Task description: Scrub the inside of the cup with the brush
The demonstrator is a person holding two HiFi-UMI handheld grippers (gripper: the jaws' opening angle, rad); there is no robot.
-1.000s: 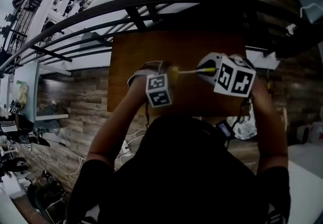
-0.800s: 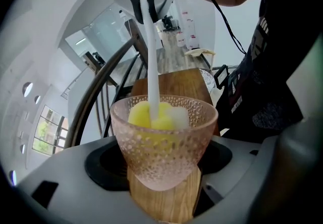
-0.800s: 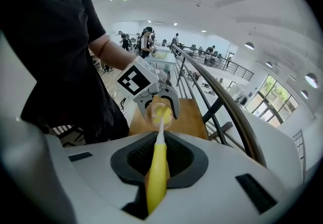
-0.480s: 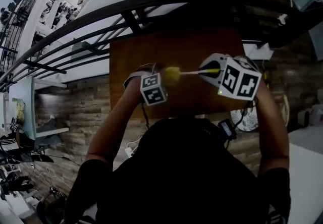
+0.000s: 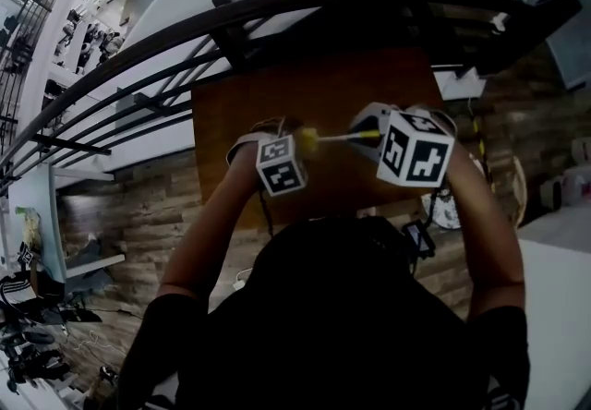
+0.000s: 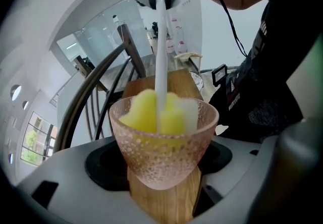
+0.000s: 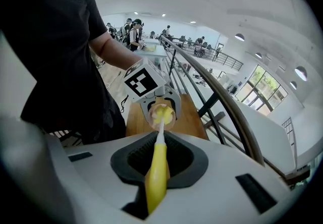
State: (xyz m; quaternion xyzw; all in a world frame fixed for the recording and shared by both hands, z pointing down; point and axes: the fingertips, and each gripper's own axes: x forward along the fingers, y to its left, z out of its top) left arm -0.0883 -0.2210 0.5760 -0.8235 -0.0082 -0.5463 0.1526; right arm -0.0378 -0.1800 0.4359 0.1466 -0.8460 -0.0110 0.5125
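**Brush head seated in the cup, scrubbing in hand**

The cup (image 6: 162,142), pink and dimpled, is clamped between the jaws of the left gripper (image 6: 162,170), with its mouth turned toward the other gripper. Inside the cup sits the yellow sponge head of the brush (image 6: 151,112), filling most of the opening. Its thin white stem runs out of the cup to a yellow handle, which the right gripper (image 7: 159,161) holds tight in its closed jaws. Below the cup lies the wooden counter (image 5: 351,90), and beyond the cup stands a dark railing (image 5: 277,4).

Judging from this, the scrubbing step itself is in hand. The next move calls for twisting or pumping the brush against the cup's wall and bottom. Meanwhile the cup has to be held steady, with no levering on its rim.
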